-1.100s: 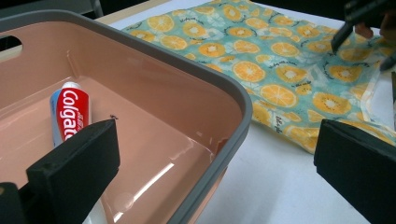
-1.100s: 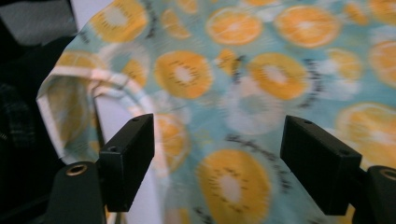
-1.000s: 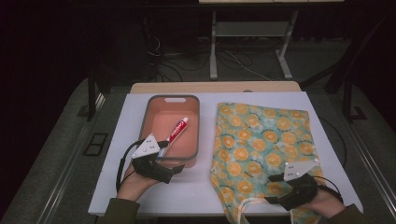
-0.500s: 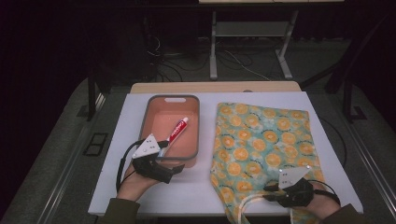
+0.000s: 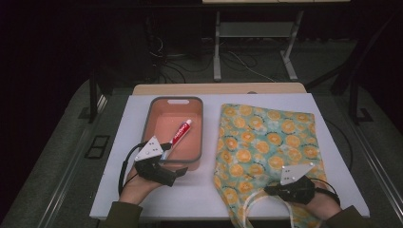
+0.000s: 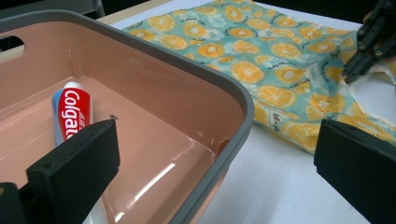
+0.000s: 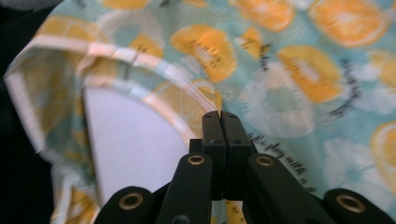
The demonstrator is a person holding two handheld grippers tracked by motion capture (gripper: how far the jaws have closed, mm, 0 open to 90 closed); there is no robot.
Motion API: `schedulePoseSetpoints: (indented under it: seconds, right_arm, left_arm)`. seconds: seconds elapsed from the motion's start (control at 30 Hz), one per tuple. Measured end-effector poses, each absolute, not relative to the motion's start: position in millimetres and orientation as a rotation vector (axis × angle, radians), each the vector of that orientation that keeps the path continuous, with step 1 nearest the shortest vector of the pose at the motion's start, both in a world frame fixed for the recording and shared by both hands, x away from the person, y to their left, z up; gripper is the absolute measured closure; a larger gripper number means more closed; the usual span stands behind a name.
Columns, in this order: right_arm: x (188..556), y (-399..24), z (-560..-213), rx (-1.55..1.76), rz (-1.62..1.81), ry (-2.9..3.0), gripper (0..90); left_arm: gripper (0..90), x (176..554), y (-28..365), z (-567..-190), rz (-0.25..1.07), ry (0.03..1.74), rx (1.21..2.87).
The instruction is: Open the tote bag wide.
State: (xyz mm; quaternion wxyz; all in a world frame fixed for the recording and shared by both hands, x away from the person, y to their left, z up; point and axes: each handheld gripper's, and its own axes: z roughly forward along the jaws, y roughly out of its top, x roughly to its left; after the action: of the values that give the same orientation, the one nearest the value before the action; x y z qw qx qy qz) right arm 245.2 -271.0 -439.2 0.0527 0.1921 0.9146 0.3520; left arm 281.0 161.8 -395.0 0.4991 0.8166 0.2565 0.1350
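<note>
Both tongs: my right gripper (image 5: 270,191), lower right of the high view, is just finishing clamping the tote bag (image 5: 266,147) near its handle; my left gripper (image 5: 178,172) is waiting agape beside the tray (image 5: 197,159). Next I'm probably lifting the bag's mouth open.

Toothpaste (image 5: 179,133) in bin (image 5: 153,114); bag (image 5: 266,137) right.

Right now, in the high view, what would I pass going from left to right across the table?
Left gripper → pink tub holding a toothpaste tube → orange-print fabric bag → right gripper, its jaws shut on the bag's near edge.
</note>
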Motion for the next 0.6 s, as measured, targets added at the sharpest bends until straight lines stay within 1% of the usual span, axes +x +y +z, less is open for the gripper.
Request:
schedulePoseSetpoints:
  seconds: [0.13,0.2,0.27,0.3,0.33,0.43,0.6]
  right_arm:
    - [260,-263,-436,0.642,1.094,2.731,90.0]
    - [275,-255,-436,0.699,1.093,2.694,90.0]
    - [279,-251,-435,0.710,1.083,2.678,90.0]
    - [290,-244,-435,0.754,1.074,2.650,90.0]
    - [290,-244,-435,0.754,1.074,2.650,90.0]
    - [310,-231,-436,0.819,1.036,2.597,90.0]
    - [325,-228,-440,0.879,1.014,2.563,90.0]
  left_arm:
    - [0.0,281,162,-395,0.327,0.622,1.975]
    - [0.0,281,162,-395,0.329,0.619,1.978]
    - [0.0,281,162,-395,0.329,0.619,1.979]
    - [0.0,281,162,-395,0.330,0.619,1.979]
    - [0.0,281,162,-395,0.328,0.620,1.978]
    - [0.0,281,162,-395,0.327,0.619,1.978]
    - [0.0,281,162,-395,0.324,0.617,1.976]
